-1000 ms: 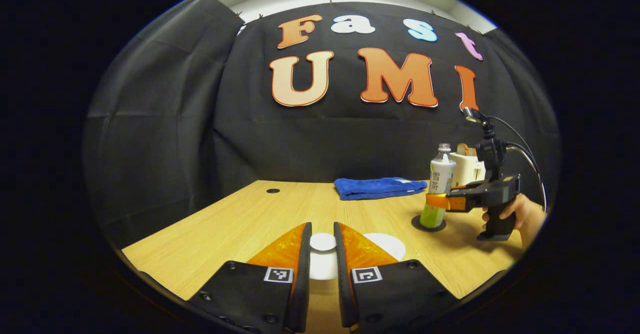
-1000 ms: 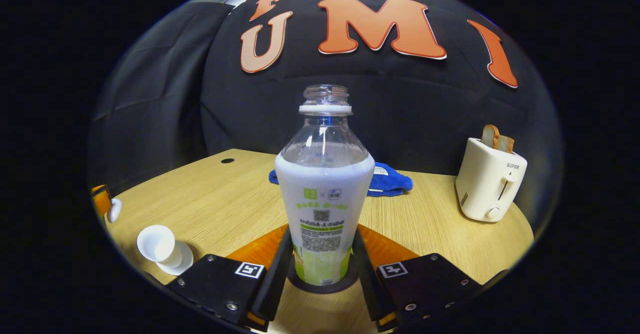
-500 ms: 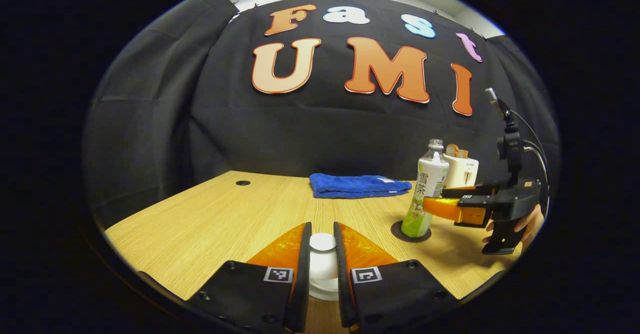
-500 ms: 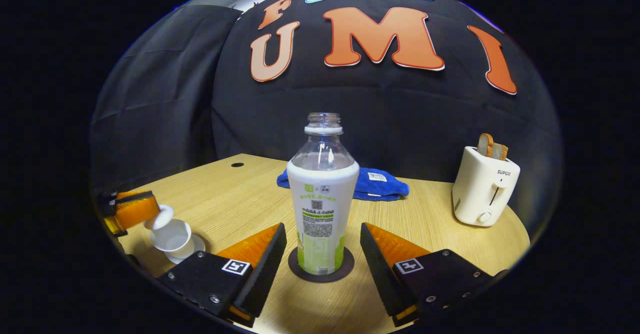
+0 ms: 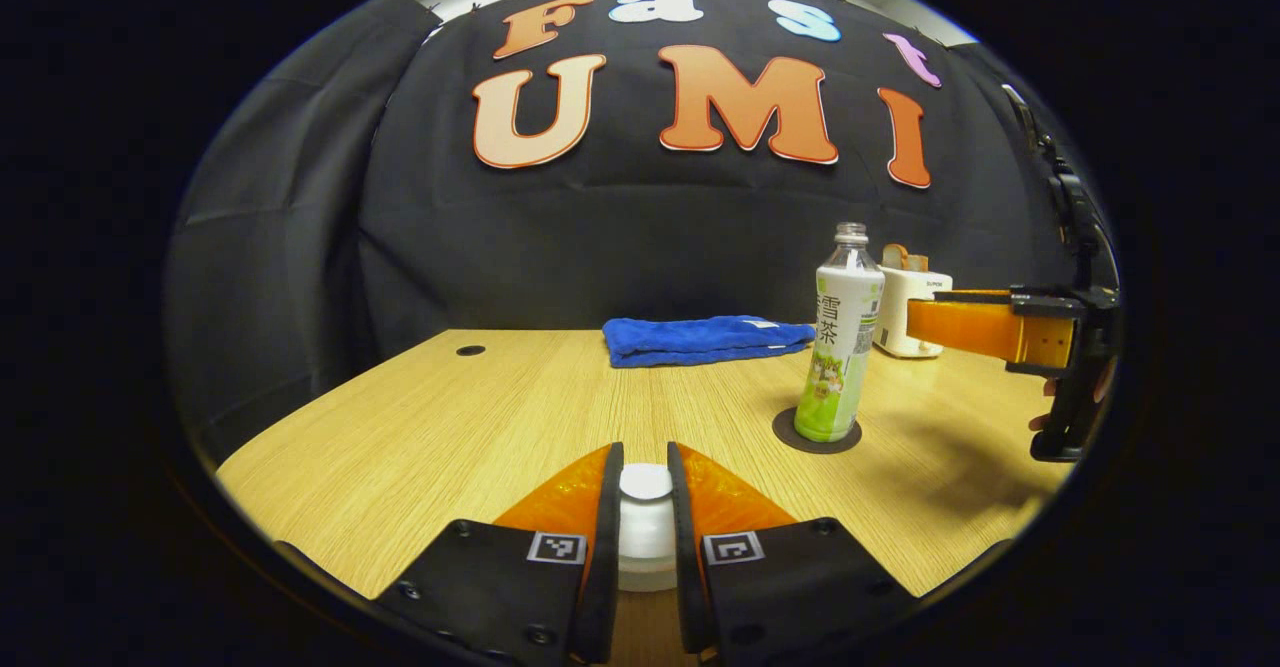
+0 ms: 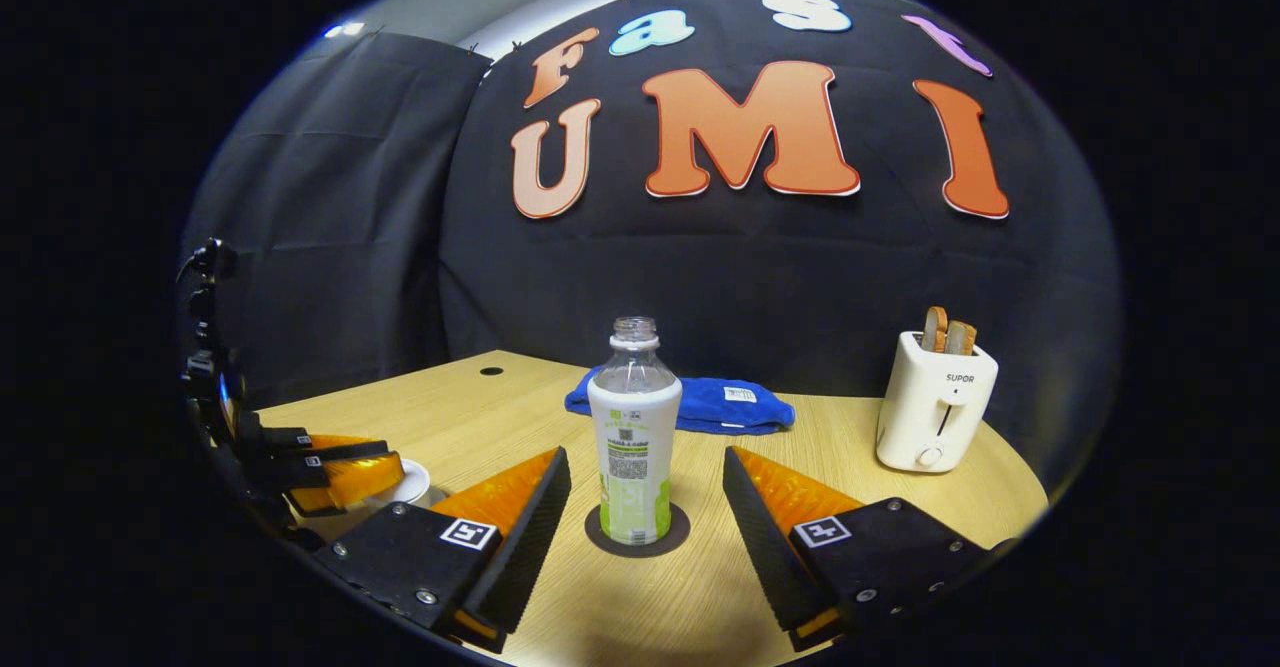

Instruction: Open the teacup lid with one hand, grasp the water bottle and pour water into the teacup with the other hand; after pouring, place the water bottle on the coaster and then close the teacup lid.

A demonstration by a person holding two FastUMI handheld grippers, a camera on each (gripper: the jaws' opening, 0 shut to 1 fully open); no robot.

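Your left claw (image 5: 645, 537) pinches the teacup lid (image 5: 645, 483) at six o'clock. Your right claw (image 6: 645, 517) gapes wide, apart from the water bottle (image 6: 633, 437), which stands upright on the coaster (image 6: 675, 536) on the tabletop (image 5: 480, 417).

My left gripper (image 5: 645, 547) hides most of the teacup lid (image 5: 645, 522); in the right gripper view it covers the saucer (image 6: 405, 479) and cup at the desk's (image 6: 700, 607) left edge.
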